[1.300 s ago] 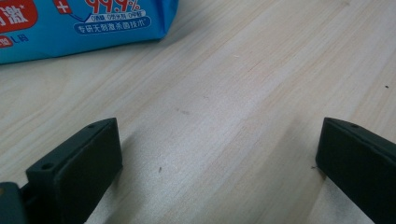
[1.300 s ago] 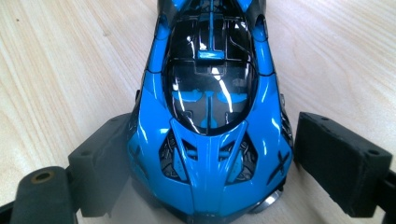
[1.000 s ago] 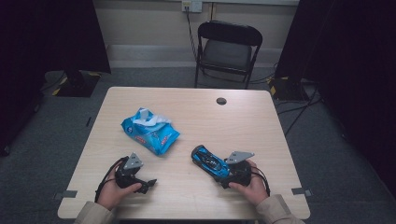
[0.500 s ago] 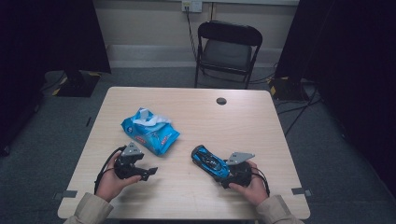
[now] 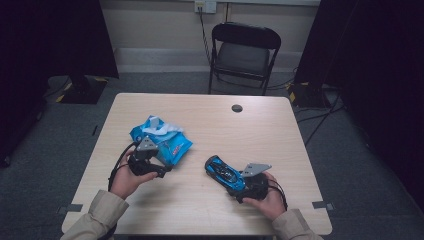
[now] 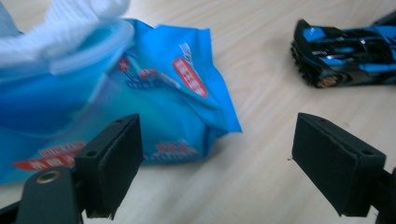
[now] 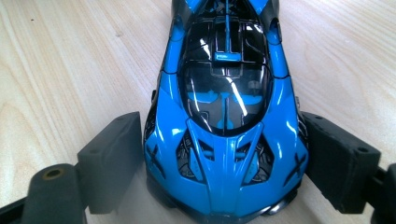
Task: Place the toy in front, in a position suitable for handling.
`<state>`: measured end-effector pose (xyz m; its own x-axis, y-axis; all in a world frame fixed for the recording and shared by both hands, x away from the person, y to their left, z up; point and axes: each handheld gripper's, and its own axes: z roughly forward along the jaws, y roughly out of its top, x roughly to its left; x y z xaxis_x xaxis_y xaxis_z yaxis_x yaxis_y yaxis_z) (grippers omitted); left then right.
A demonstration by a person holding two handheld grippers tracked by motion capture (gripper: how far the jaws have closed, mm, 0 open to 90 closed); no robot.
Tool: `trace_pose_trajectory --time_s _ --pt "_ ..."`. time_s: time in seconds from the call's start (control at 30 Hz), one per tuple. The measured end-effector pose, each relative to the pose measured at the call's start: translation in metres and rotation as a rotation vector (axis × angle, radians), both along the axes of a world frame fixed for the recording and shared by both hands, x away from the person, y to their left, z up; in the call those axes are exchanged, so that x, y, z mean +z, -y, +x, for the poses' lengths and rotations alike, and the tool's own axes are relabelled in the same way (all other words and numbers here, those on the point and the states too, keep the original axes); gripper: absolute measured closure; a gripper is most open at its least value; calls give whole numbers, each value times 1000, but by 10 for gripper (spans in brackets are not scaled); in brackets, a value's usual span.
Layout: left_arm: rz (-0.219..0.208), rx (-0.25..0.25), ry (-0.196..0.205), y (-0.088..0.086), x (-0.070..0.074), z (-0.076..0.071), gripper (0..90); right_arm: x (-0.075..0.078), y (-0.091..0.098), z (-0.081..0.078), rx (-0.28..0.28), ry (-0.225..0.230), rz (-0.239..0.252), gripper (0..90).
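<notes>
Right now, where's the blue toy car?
In the high view the blue toy car lies on the table's near right part, its front end between the right hand-held gripper's jaws, right of the wipes pack.

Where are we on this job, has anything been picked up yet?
Done: nothing lifted; the wipes pack and the toy car both lie on the table. In hand: the right gripper straddles one end of the car, its jaws having just been opening, apparently not pressing. The left gripper faces the pack, its jaws having just been closing slightly, nothing between them. Left: gripping either item.
</notes>
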<state>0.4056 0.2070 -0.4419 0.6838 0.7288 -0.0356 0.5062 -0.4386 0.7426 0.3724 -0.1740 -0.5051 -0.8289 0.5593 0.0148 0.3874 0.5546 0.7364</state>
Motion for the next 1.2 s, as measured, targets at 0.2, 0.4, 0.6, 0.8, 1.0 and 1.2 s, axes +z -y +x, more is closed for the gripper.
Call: trace_pose_trajectory --time_s 0.2,0.4,0.6,0.8,1.0,1.2 --pt "5 15 28 -2 13 17 195 0 1 0 -16 7 9 248" --pt "19 41 40 -2 23 35 218 0 2 0 -17 7 9 249" --pt "16 55 52 -6 34 52 236 0 2 0 -17 7 9 249" --pt "31 46 50 -5 34 68 326 0 2 0 -17 7 10 249" --pt "79 67 29 -1 31 81 430 0 2 0 -14 7 10 249" --pt "79 95 3 -2 25 86 517 0 2 0 -12 6 10 249"
